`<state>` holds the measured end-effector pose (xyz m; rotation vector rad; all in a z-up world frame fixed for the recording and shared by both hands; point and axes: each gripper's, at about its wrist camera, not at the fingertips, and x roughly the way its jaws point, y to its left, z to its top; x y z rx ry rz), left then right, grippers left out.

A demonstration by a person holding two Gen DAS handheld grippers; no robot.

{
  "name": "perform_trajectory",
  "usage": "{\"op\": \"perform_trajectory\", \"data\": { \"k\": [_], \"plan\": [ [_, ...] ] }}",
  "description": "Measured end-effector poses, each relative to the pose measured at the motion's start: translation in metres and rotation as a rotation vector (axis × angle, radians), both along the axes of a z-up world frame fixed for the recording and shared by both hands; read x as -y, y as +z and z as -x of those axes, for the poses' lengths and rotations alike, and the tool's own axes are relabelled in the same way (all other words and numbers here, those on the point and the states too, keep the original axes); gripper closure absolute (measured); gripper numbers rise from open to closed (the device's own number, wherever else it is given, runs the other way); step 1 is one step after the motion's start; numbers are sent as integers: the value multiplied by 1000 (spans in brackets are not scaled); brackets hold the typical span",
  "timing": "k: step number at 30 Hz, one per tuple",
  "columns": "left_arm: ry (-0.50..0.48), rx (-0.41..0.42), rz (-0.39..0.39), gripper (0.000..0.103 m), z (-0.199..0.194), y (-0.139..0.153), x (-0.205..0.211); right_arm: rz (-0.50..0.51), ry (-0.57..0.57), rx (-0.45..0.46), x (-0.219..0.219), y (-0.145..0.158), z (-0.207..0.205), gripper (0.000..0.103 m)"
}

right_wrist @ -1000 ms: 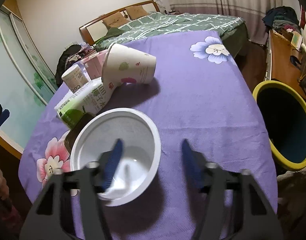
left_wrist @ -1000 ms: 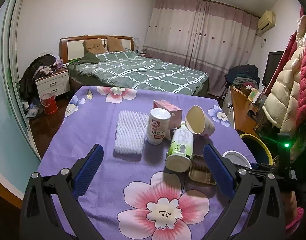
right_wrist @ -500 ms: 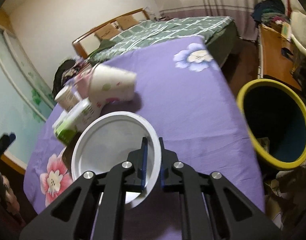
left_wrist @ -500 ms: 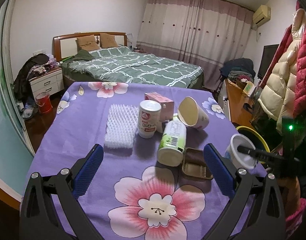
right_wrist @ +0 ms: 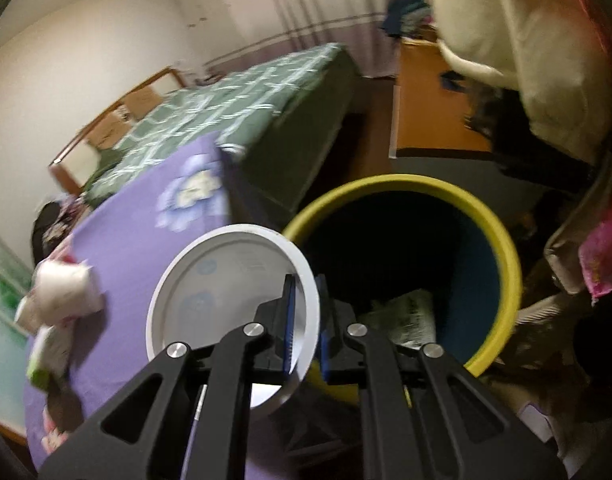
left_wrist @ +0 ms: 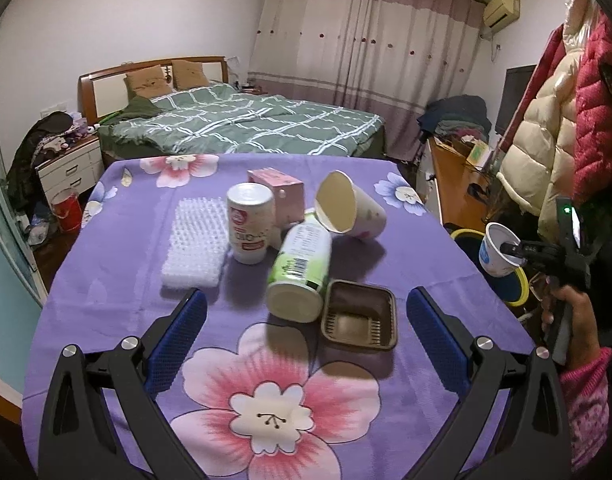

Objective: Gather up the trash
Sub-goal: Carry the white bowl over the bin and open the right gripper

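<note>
Over yellow bin (right_wrist: 501,248) | right hand-held gripper (right_wrist: 306,320) clamps white cup (right_wrist: 226,280) | left hand-held gripper (left_wrist: 306,328) open

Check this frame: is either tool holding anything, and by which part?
The right tool pinches the white plastic cup by its rim wall, beside the yellow-rimmed bin. The left tool holds nothing.

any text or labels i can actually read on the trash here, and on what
None reads with certainty.
White canister: red logo and large dark letters, roughly "OIO", too distorted to confirm.
Green bottle: barcode and fine print, too small.
Pink box, tipped paper cup, white plastic cup: printing blurred, unreadable.
</note>
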<state>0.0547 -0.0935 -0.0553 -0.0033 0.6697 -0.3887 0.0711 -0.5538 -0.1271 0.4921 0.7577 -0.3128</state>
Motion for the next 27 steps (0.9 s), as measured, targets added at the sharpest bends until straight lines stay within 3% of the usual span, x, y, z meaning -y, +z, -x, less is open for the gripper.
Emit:
{"op": "perform_trajectory", "data": {
  "k": [7, 13, 15, 20, 27],
  "plan": [
    [-32, -14, -14, 5, 0, -3, 14, -6, -67, -64, 30, -22, -7, 91],
    [-56, -20, -22, 5, 1, -5, 23, -15, -105, -61, 37, -25, -9, 74],
    [-62, -23, -23, 5, 1, -5, 25, -14, -108, -42, 35, -21, -7, 73],
    [-73, -48, -28, 5, -2, -14, 30, 18, -84, 43, 8, -4, 0, 65],
    [-90, -89, -35, 5, -8, -26, 37, 173, -9, 138, -50, 20, 1, 57]
  ]
}}
